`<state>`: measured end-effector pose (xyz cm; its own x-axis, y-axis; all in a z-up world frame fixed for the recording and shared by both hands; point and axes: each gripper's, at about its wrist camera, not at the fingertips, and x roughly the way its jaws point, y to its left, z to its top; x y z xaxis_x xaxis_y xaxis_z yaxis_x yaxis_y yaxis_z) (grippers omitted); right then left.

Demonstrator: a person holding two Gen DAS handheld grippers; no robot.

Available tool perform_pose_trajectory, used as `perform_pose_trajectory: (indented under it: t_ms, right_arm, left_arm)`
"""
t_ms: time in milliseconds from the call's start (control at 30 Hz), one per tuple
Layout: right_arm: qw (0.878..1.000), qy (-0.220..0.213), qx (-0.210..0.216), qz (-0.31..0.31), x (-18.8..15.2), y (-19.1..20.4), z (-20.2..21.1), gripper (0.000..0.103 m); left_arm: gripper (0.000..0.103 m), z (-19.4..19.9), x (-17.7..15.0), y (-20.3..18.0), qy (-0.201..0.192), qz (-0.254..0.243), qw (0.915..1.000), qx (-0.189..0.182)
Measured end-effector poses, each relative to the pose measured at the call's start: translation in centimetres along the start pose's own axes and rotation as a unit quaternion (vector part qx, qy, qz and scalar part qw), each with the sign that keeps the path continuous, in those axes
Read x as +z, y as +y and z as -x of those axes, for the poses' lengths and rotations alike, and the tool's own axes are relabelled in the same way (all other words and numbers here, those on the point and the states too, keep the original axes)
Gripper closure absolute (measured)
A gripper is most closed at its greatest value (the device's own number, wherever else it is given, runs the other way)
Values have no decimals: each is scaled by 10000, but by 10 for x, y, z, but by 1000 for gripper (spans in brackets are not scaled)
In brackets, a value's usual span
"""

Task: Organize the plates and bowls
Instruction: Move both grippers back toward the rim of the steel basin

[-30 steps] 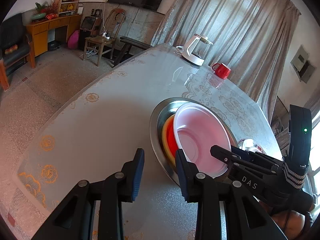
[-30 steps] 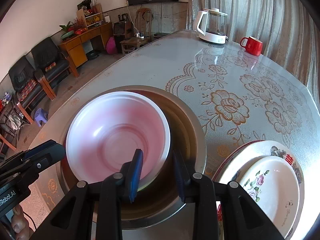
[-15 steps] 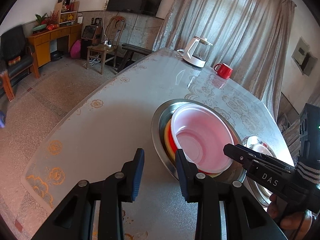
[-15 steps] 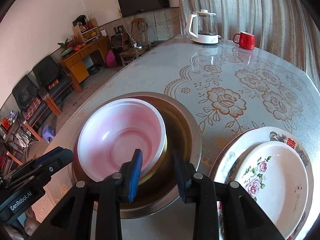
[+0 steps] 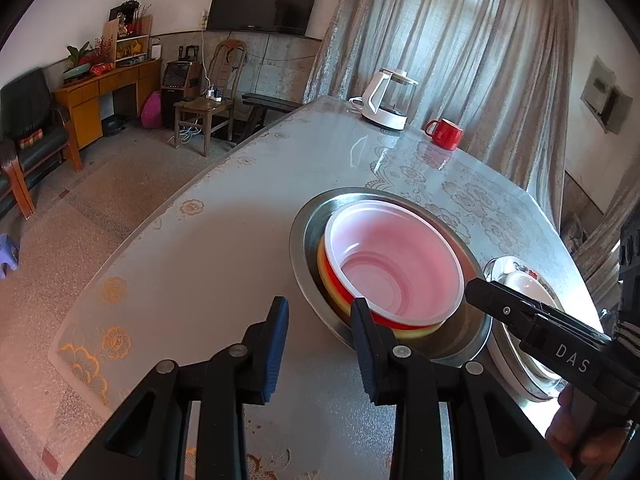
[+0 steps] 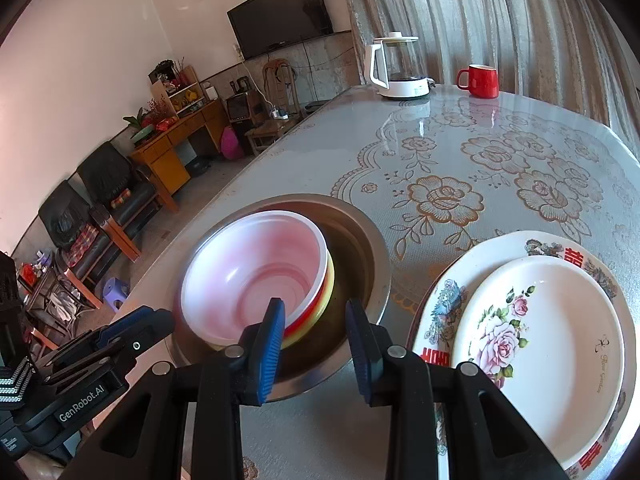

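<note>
A white-pink plastic bowl (image 5: pixel 394 264) sits nested on red and yellow bowls (image 5: pixel 340 296) inside a large steel basin (image 5: pixel 308 220); it also shows in the right wrist view (image 6: pixel 256 272), inside the basin (image 6: pixel 368 248). A small floral plate (image 6: pixel 548 344) lies on a larger patterned plate (image 6: pixel 448 304), right of the basin. My left gripper (image 5: pixel 320 340) is open and empty, at the basin's near left rim. My right gripper (image 6: pixel 314 344) is open and empty, above the basin's near edge beside the bowls.
A white kettle (image 6: pixel 396 66) and a red mug (image 6: pixel 480 80) stand at the table's far end. The glass-topped table (image 5: pixel 200 260) has a curved edge on the left, with floor, chairs and a desk beyond. Curtains hang behind the table.
The white-pink bowl has settled level into the stack, and the right gripper has drawn back from it with its jaws wider. Both grippers have pulled back and risen slightly.
</note>
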<state>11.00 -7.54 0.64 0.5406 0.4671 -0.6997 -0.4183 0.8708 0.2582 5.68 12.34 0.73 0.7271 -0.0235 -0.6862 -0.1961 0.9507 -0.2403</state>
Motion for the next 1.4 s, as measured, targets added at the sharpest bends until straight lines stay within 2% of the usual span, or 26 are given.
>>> perform_pose_trajectory:
  t_ms: [400,900,1233,1400]
  right_arm:
    - [9989,-73,129,-438,-11,-21,9,71]
    - [9982,-101,162,-574,-12,-29,7,71]
    - [9975,-116,240,-651,-6,-34,6,71]
    - [9971,-44,300,-701,-8,-35,3,71]
  left_arm:
    - [70,0,-7,-10,6,-185,9998,-72]
    - [70,-1,-8,-9,-8,-188,9997,-161]
    - [70,0,-5,4,-2,83,9993,-373]
    - [70,0,-2,19,13,391,9979,-513]
